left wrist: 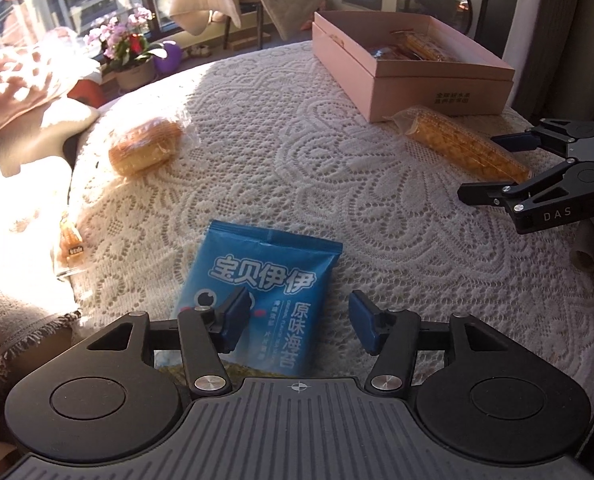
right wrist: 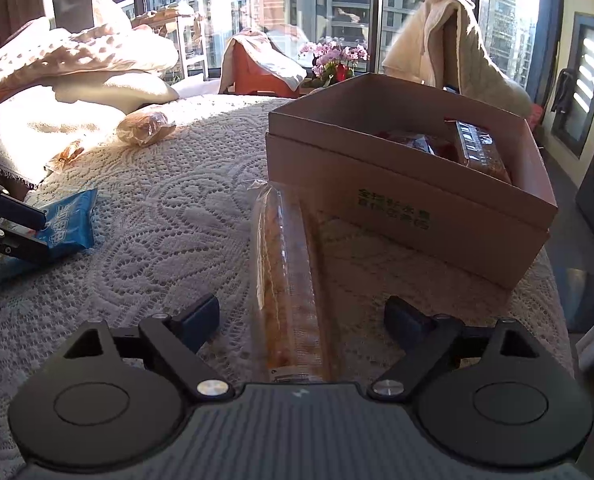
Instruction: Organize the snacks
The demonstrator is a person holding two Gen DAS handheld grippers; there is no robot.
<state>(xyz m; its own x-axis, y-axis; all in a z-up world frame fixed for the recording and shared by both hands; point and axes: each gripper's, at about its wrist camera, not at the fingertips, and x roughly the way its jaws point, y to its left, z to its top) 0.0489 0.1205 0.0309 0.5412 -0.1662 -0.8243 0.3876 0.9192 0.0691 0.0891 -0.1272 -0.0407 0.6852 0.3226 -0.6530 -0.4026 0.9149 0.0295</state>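
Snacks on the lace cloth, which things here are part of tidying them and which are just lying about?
Part of the job:
- blue seaweed packet
- long wrapped corn snack
- wrapped bun
- small wrapped snack at the cloth's edge
- pink box, already holding snacks

Just lying about:
- potted flowers
- draped blankets
- pillows

A cream lace tablecloth point(left wrist: 297, 168) covers the table. Beyond its far edge, a pot of pink flowers point(left wrist: 127, 46) and a purple ball point(left wrist: 169, 56) stand by the window, beside a chair draped with beige towels point(right wrist: 449, 36). Spotted cushions point(right wrist: 69, 54) pile at the left edge.
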